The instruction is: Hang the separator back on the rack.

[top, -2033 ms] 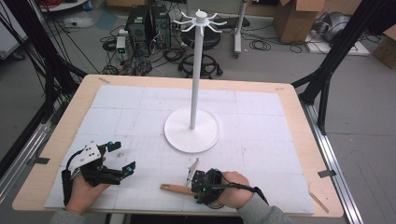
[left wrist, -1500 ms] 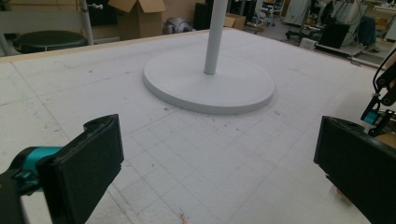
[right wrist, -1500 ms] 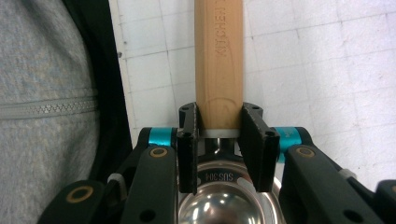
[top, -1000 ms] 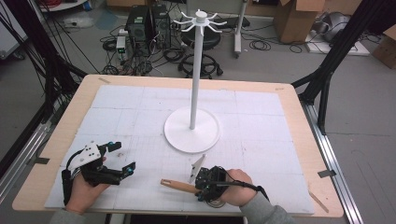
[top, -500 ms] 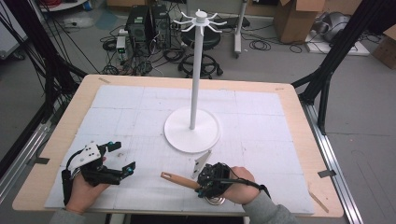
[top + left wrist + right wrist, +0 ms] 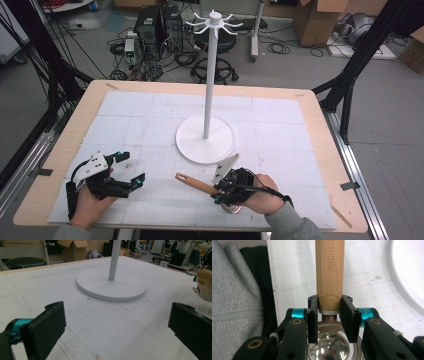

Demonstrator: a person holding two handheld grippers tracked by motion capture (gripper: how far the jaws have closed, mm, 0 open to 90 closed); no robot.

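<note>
The right gripper point(image 6: 328, 320) clamps the light wooden handle point(image 6: 329, 272) of a shiny steel ladle, near the white gridded mat's point(image 6: 280, 125) front edge. The left gripper point(image 6: 131, 171) has its jaws apart. Beyond the wooden table point(image 6: 320, 115): grey floor, cables, cardboard boxes.

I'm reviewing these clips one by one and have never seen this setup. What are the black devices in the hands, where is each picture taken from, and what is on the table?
A person holds a hand-operated gripper in each hand; each has two black jaws. The high view looks down from above the table. The other two pictures come from cameras riding on the grippers. On the white gridded table mat stands a tall white stand with a round base and hooked arms on top. The right gripper is shut on the wooden handle of a utensil with a shiny metal bowl, near where wood meets metal. The left gripper rests open, with nothing between its jaws.
</note>
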